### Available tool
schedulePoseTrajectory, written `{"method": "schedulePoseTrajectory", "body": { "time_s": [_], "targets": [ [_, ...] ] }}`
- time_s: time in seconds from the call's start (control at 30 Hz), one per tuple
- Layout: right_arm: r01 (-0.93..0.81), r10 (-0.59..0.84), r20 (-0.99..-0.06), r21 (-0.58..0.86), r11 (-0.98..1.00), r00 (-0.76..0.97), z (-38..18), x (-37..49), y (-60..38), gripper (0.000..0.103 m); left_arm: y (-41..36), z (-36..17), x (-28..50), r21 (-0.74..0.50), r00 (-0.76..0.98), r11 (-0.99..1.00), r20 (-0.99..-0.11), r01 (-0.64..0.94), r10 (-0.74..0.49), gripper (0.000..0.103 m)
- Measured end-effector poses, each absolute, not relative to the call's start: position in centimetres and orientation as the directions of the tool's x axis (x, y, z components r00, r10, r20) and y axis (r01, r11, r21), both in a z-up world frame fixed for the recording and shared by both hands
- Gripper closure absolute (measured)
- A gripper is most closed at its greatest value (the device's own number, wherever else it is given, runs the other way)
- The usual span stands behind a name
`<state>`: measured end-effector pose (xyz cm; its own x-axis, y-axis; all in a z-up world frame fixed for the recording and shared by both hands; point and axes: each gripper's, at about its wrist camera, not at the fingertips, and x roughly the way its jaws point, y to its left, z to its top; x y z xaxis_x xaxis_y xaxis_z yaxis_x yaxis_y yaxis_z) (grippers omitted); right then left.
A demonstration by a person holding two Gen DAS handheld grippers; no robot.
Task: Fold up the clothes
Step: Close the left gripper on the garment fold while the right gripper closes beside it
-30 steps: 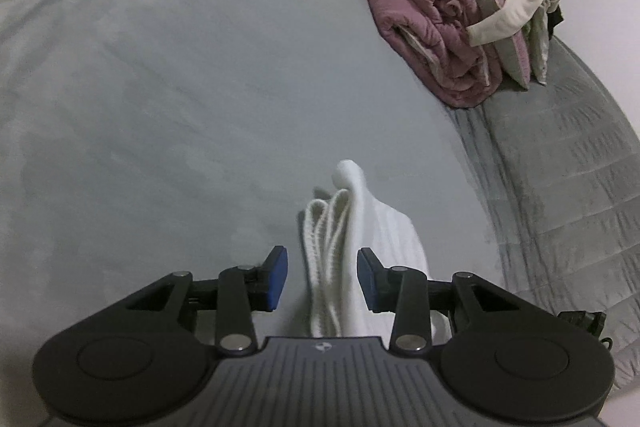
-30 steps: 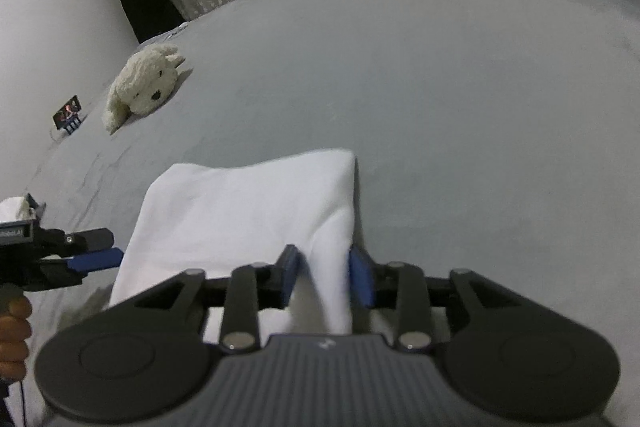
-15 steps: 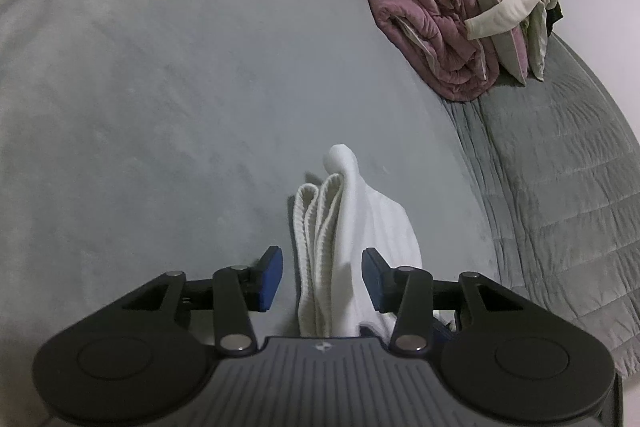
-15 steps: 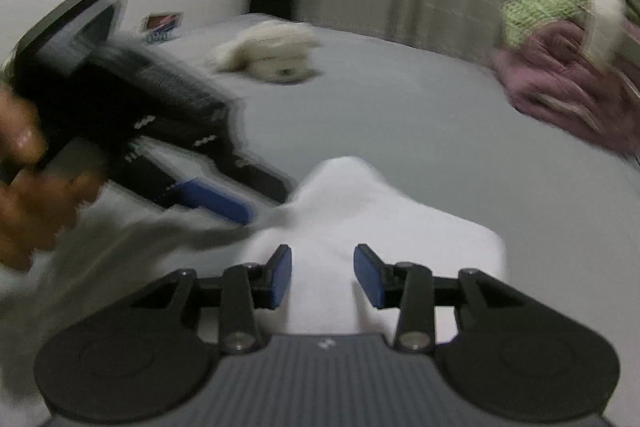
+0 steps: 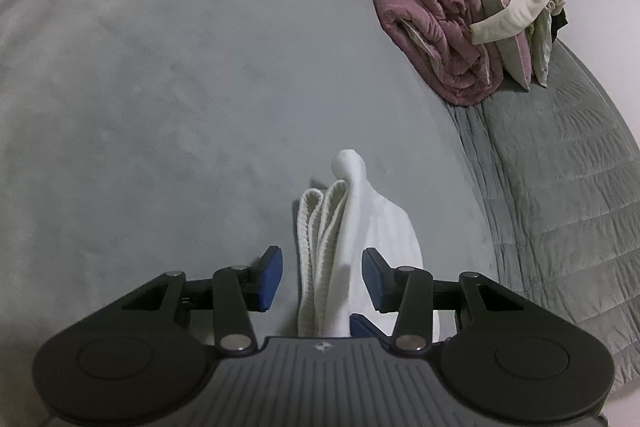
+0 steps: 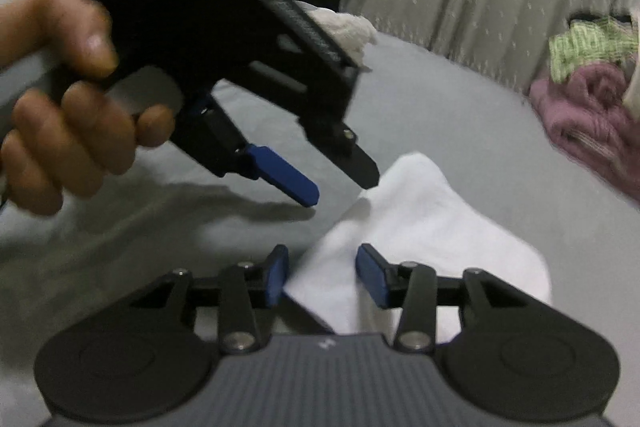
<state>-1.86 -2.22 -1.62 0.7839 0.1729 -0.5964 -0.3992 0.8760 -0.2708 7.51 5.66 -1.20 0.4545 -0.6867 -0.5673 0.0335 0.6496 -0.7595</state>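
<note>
Both pairs of jaws stand apart with the white garment (image 5: pixel 356 247) lying between the pads, neither pair pressing on it. Your left gripper (image 5: pixel 322 277) straddles the ribbed, layered edge of the cloth with a clear gap on each side, so it grips nothing. Your right gripper (image 6: pixel 322 277) has just been opening; a corner of the folded cloth sits between its pads, close to the left pad but loose.

From the right wrist view you can see your left hand (image 6: pixel 76 115) around the other tool's handle, its blue fingertips (image 6: pixel 294 179) hanging just above the far corner of the garment.

That garment rests folded on the grey bed (image 5: pixel 160 87), close to you, well apart from the heap of unfolded clothes (image 5: pixel 460 19) on the quilted cover at the far right.

Expect the cloth to behave as soft, light and limp: it will sag, and the stacked layers may slide apart if you pinch only the top one. Take hold at the thick ribbed edge or a folded corner, catching all layers together. It is not fragile, so a firm pinch should do no harm.
</note>
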Motion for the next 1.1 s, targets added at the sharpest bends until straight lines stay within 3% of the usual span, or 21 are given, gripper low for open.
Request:
{"method": "schedulePoseTrajectory", "body": {
  "time_s": [0.1, 0.43, 0.6, 0.7, 0.83, 1.1],
  "targets": [
    [-0.411, 0.144, -0.582, -0.357, 0.838, 0.8, -2.2, -1.9, -1.7, 0.061, 5.9, -1.4, 7.7, -0.765, 0.456, 0.643, -0.568, 0.014, -0.685, 0.06],
    [-0.401, 0.097, -0.574, -0.433, 0.807, 0.813, -3.5, -0.7, -1.0, 0.063, 5.5, -1.9, 7.3, -0.778, 0.439, 0.629, -0.561, 0.011, -0.702, 0.059],
    [-0.387, 0.091, -0.566, -0.429, 0.816, 0.819, -3.7, -0.8, -1.1, 0.077, 5.5, -2.3, 7.3, -0.789, 0.429, 0.614, -0.554, 0.003, -0.714, 0.059],
    [-0.366, 0.095, -0.565, -0.388, 0.846, 0.819, -2.9, -0.7, -1.5, 0.084, 5.6, -2.7, 7.4, -0.815, 0.422, 0.579, -0.53, -0.013, -0.736, 0.059],
    [-0.333, 0.136, -0.587, -0.241, 0.912, 0.798, -1.4, -0.1, -3.3, 0.086, 5.9, -3.4, 7.4, -0.865, 0.416, 0.5, -0.472, -0.048, -0.777, 0.059],
    [-0.275, 0.22, -0.598, -0.001, 0.961, 0.771, 0.8, 1.2, -7.1, 0.087, 5.8, -3.7, 7.3, -0.881, 0.429, 0.468, -0.45, -0.069, -0.783, 0.051]
  ]
}}
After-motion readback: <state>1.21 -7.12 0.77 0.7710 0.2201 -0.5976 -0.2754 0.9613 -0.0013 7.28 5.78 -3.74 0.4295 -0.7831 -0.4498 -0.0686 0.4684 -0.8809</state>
